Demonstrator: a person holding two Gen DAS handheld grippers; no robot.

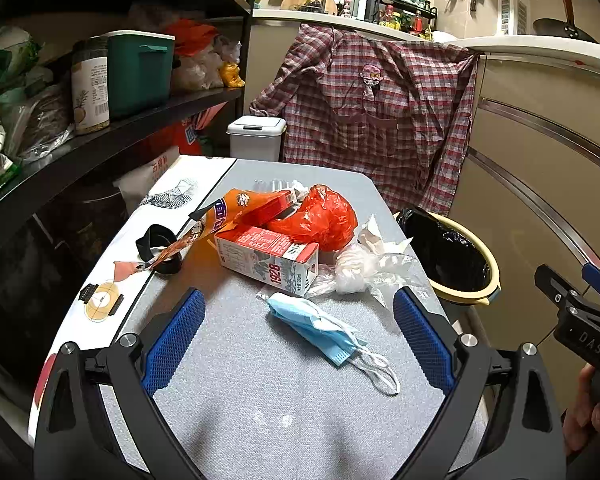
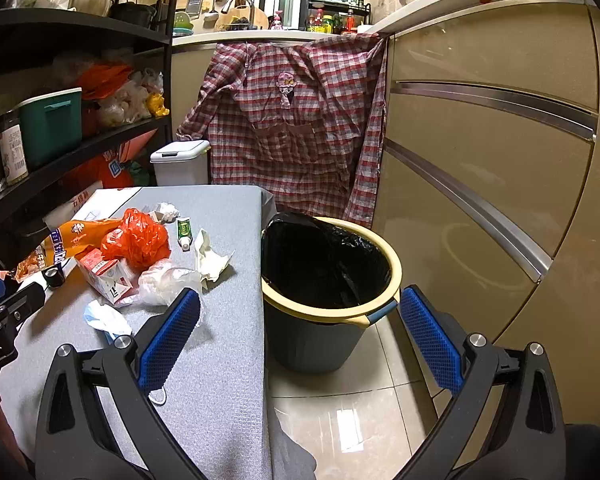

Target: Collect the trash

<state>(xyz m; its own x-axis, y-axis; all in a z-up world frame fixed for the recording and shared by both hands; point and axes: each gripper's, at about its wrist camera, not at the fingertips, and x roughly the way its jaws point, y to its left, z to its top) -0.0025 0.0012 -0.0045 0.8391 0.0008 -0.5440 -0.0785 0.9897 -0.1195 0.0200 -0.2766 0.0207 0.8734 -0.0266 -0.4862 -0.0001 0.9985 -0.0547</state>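
- I'm holding the left gripper [image 1: 296,332] over the grey counter [image 1: 260,400], fingers [image 1: 174,340] spread wide with nothing in them.
- A blue face mask [image 1: 316,328] is lying flat right between those fingers, not touching either one, its white ear loops trailing toward the right finger.
- Just past the fingertips a red and white milk carton [image 1: 270,258] is lying on its side, with a crumpled clear plastic bag [image 1: 364,270] beside it, nearer the right finger.
- Further ahead I'm seeing an orange plastic bag [image 1: 320,220], an orange snack wrapper [image 1: 228,216] and a wad of white tissue [image 1: 376,238], all bunched together.
- The right gripper [image 2: 300,336] is also hanging open and empty; its left finger [image 2: 168,340] is over the counter edge, its right finger over the floor.
- The trash bin [image 2: 328,308], black liner and yellow rim, is standing on the floor straight ahead between the right gripper's fingers, up against the counter's side.
- A small green and white tube [image 2: 184,232] is sitting ahead of the left finger, beyond the pile.
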